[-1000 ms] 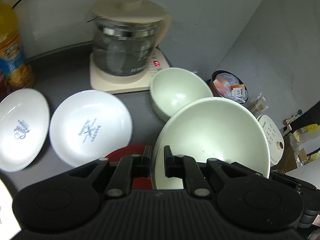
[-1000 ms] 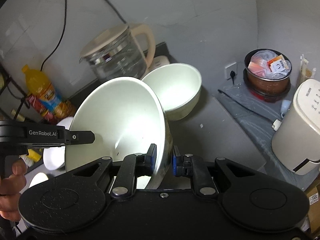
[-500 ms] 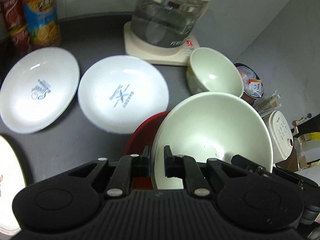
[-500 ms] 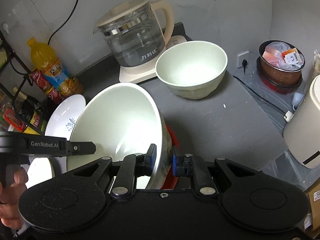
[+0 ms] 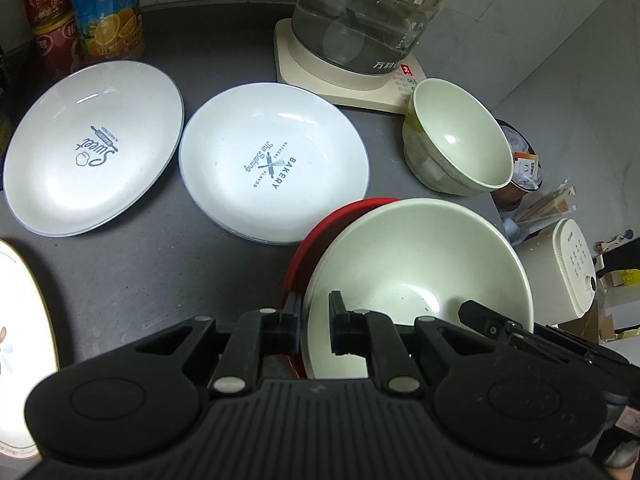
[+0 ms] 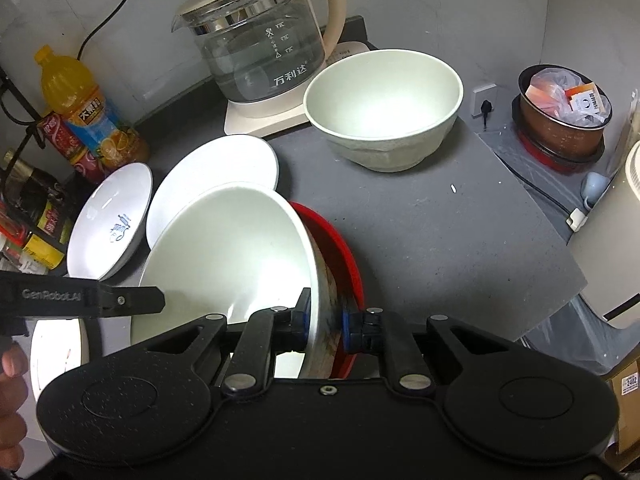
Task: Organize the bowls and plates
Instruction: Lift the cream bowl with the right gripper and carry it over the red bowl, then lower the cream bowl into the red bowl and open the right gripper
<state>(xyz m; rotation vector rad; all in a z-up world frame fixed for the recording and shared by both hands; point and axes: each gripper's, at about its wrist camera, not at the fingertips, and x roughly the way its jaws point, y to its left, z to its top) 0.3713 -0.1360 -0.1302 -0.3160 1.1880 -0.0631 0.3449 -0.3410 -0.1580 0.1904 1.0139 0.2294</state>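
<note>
Bare counter (image 6: 440, 240) right of red plate (image 6: 340, 248)

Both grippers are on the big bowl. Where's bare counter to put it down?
Best patch: grey counter right of the red plate, in front of the smaller green bowl, out to the edge. The left is crowded: Bakery plate, Sweet plate and bottles.

Glass kettle (image 6: 260, 44), juice bottle (image 6: 82, 108) (orange), countertop (image 6: 432, 240)

Red dish (image 5: 340, 216) mostly hidden under held bowl (image 5: 420, 264); shape unclear. Glowing plate (image 5: 20, 320) left of the left tool cut by frame edge. Kettle (image 5: 360, 12) top cropped. Bin (image 6: 564, 104) contents unreadable.
</note>
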